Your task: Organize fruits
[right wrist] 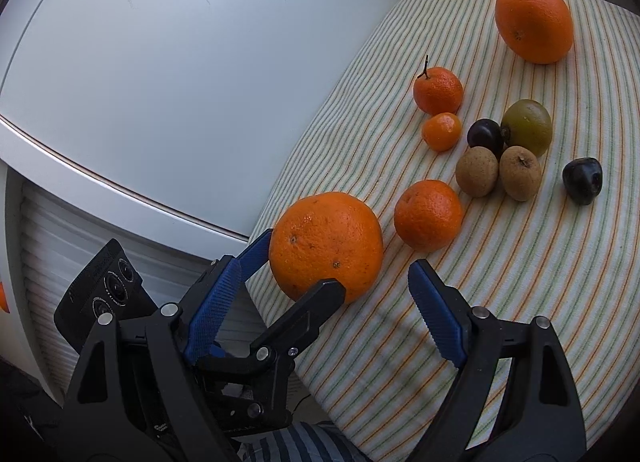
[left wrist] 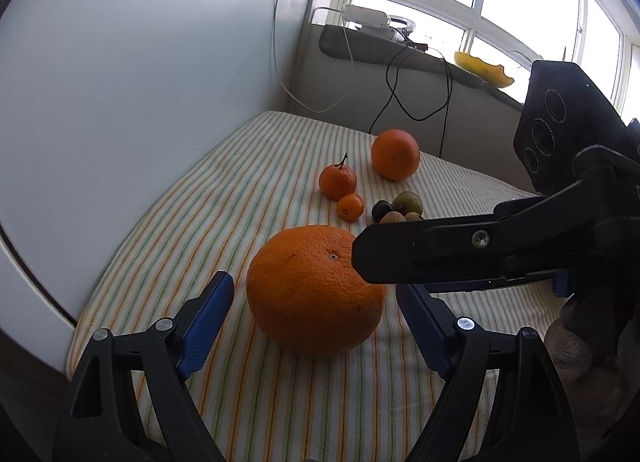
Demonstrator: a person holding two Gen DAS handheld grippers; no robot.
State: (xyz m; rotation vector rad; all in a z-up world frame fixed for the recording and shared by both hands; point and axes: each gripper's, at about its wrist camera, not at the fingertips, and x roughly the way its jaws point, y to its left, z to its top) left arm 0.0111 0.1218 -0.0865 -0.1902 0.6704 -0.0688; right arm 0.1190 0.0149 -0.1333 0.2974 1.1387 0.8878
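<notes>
Left tongs [left wrist: 310,304]: released, jaws spread on either side of the big orange [left wrist: 316,290], neither pad touching it that I can see.

Right tongs [right wrist: 324,286]: also released; in the left view one of their black fingers [left wrist: 400,254] lies across the orange's upper right side, seemingly touching it.

Big orange: sits on the striped cloth [left wrist: 248,166] near the front corner of the surface. I judge it heavy for its size, firm, with a pebbled rind that should grip well; being round, it may roll. I would take it across its widest middle, pads opposite each other.

Further out: a medium tangerine [right wrist: 428,215] just beside it, then two brown kiwis [right wrist: 498,177], a dark plum [right wrist: 485,136], a green fruit [right wrist: 527,132], another dark fruit [right wrist: 583,180] set apart, two small tangerines [right wrist: 439,108], and a second orange [right wrist: 534,20] at the far edge.
</notes>
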